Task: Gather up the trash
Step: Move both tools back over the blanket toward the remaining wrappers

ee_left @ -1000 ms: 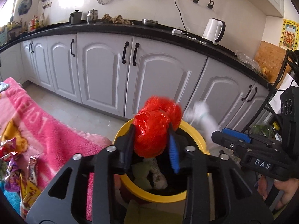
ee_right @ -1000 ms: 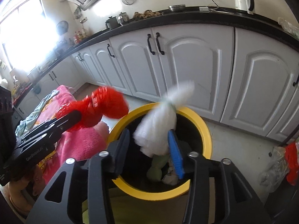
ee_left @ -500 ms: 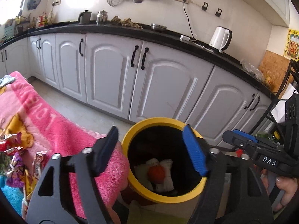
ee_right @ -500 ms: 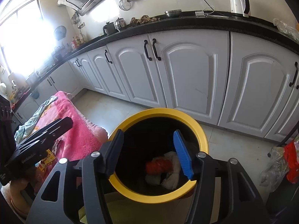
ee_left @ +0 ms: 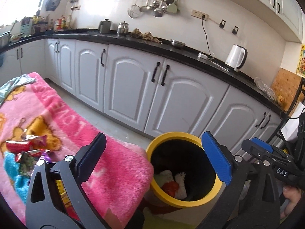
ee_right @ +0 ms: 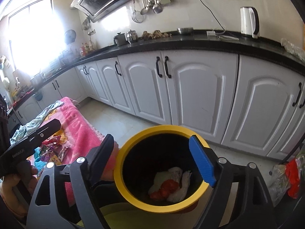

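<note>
A yellow-rimmed black trash bin [ee_left: 152,147] [ee_right: 120,181] stands on the floor beside the table. Inside lie a red plastic bag [ee_left: 170,188] [ee_right: 164,188] and white crumpled trash [ee_left: 180,183] [ee_right: 180,179]. My left gripper [ee_left: 154,157] is open and empty, above the bin's left rim and the table edge. My right gripper [ee_right: 158,160] is open and empty, right over the bin mouth. Several snack wrappers [ee_left: 26,148] [ee_right: 55,148] lie on the pink blanket [ee_left: 63,126] [ee_right: 76,124].
White kitchen cabinets [ee_left: 133,87] [ee_right: 200,87] under a black counter run behind the bin. A white kettle [ee_left: 236,57] [ee_right: 249,21] stands on the counter. Bags [ee_right: 287,177] lie on the floor at right. A grey cloth [ee_right: 38,122] lies on the blanket's far end.
Both grippers have opened; the red bag and the white trash dropped into the bin. Both grippers have then risen and pulled back a little, the left one shifting leftwards.
</note>
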